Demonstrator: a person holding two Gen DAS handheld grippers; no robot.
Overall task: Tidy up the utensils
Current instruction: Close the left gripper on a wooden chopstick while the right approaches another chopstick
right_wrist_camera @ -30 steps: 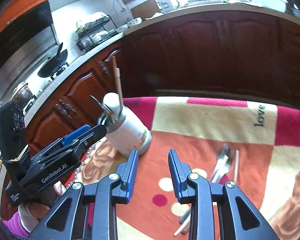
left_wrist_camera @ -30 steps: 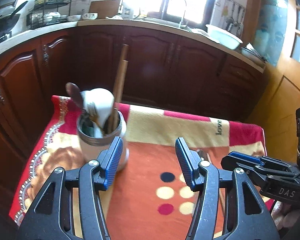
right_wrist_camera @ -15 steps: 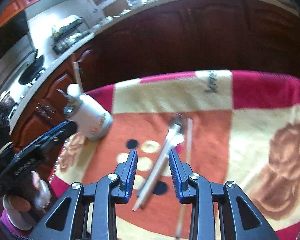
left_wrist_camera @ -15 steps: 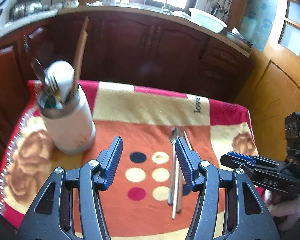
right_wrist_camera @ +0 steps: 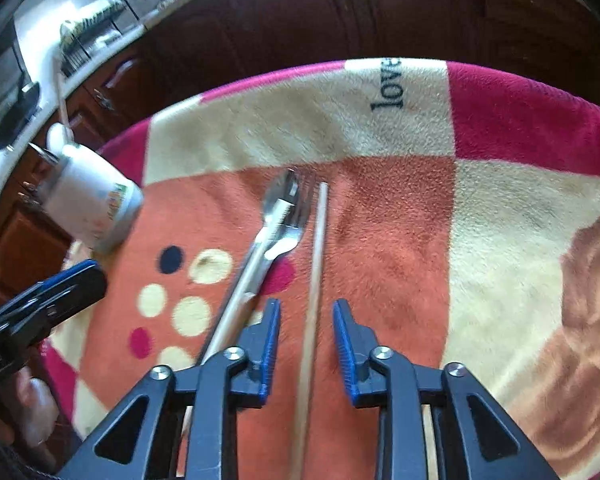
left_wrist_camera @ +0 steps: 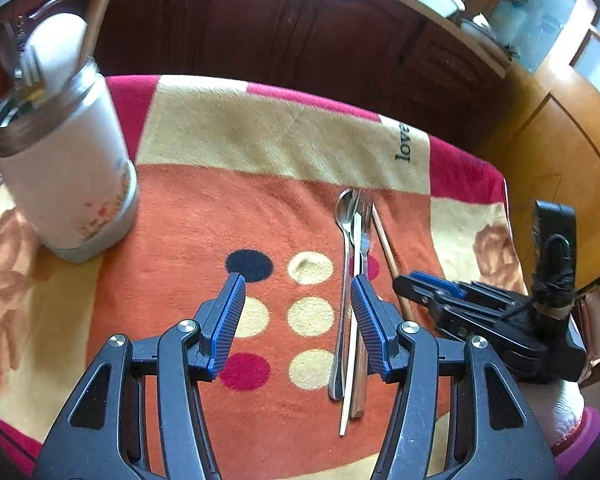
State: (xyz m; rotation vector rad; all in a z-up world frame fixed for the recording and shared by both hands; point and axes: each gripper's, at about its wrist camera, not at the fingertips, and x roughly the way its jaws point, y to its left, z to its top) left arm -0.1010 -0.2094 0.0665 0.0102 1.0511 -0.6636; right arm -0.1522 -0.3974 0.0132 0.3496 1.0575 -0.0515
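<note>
Currently on the desk, covered by a patterned blanket (left_wrist_camera: 220, 208):

- Utensil holder (left_wrist_camera: 66, 184): white canister, upright at the far left, already holding a spoon, a fork and wooden handles.
- Spoon (left_wrist_camera: 345, 264), fork (left_wrist_camera: 365, 240) and pale chopstick (left_wrist_camera: 350, 352): lying bundled lengthwise, touching one another, right of the dotted patch.
- Second chopstick (right_wrist_camera: 314, 280): lying just beside the bundle, slightly apart on its right.
- Left tongs (left_wrist_camera: 298, 296): open wide, nothing between the jaws, hovering above the dotted patch; the bundle runs just past the inner side of the right finger.
- Right tongs (right_wrist_camera: 306, 320): jaws have just been closing, a gap remains; the second chopstick passes between the pads, which do not press it. Bundle lies just left of the left finger.
</note>
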